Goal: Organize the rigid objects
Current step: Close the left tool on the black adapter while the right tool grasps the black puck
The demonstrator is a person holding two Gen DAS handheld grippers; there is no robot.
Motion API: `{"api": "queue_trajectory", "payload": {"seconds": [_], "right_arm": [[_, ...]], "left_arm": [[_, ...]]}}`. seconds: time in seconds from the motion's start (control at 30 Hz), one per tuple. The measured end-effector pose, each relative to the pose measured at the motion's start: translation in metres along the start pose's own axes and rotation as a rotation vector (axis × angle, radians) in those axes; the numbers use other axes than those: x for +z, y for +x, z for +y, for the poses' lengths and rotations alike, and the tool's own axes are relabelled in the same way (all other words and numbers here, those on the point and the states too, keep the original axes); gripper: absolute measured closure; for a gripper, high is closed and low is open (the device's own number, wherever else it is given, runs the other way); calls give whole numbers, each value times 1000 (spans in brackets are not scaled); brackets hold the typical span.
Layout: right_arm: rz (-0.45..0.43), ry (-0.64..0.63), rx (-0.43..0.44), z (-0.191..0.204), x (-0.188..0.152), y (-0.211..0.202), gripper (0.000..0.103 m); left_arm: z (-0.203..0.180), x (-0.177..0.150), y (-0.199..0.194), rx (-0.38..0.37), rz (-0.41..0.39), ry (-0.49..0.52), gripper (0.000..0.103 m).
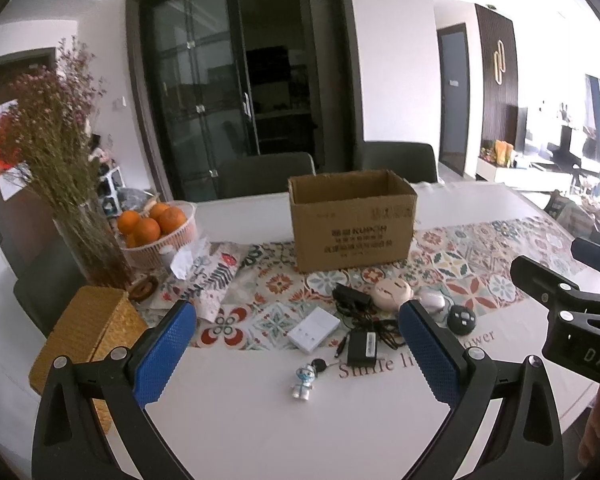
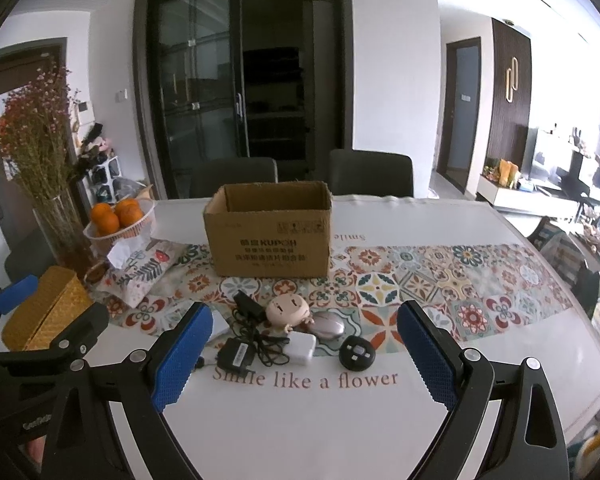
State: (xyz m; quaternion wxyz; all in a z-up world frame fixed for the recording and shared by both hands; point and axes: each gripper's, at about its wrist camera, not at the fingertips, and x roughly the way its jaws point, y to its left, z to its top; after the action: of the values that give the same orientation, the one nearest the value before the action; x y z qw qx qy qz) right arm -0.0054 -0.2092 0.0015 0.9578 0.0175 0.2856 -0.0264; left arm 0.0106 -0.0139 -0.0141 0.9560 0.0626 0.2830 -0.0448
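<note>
An open cardboard box (image 1: pixel 352 226) (image 2: pixel 269 231) stands on the patterned runner. In front of it lie small rigid items: a white switch plate (image 1: pixel 313 327), a black adapter with cord (image 1: pixel 362 347) (image 2: pixel 236 354), a white charger (image 2: pixel 302 345), a pink round figure (image 1: pixel 393 294) (image 2: pixel 288 309), a silver mouse (image 2: pixel 329 325), a black round remote (image 1: pixel 461 319) (image 2: pixel 356 352) and a small robot keychain (image 1: pixel 303 381). My left gripper (image 1: pixel 298 322) hangs open above the near table, nothing between its fingers. My right gripper (image 2: pixel 305 320) is open too, hovering before the remote.
A woven yellow box (image 1: pixel 86 334) (image 2: pixel 44 314), a vase of dried flowers (image 1: pixel 60 184) (image 2: pixel 40 168), a basket of oranges (image 1: pixel 156 226) (image 2: pixel 118 216) and a patterned tissue pouch (image 2: pixel 140 274) crowd the left. Two chairs (image 1: pixel 266 172) stand behind the table.
</note>
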Motion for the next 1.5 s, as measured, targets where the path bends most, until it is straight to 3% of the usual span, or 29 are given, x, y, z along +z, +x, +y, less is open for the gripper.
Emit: {"api": "queue_trajectory", "payload": {"seconds": [0.3,0.67,1.13,1.5], "right_arm": [[92,96,-75,-8,-17,19,9],[192,132,-124,-20,-30,49,9],[370,86,-7,-48,-41,133,9],[442,63,43,-63,-55,179,10]], "left_arm": [[-4,-6,27,-146,77,67,0],[-18,-9,61,-141,163,82,2],[-54,-20,123,-64,307,65,6],[-73,-35,168,-42,371,58,12]]}}
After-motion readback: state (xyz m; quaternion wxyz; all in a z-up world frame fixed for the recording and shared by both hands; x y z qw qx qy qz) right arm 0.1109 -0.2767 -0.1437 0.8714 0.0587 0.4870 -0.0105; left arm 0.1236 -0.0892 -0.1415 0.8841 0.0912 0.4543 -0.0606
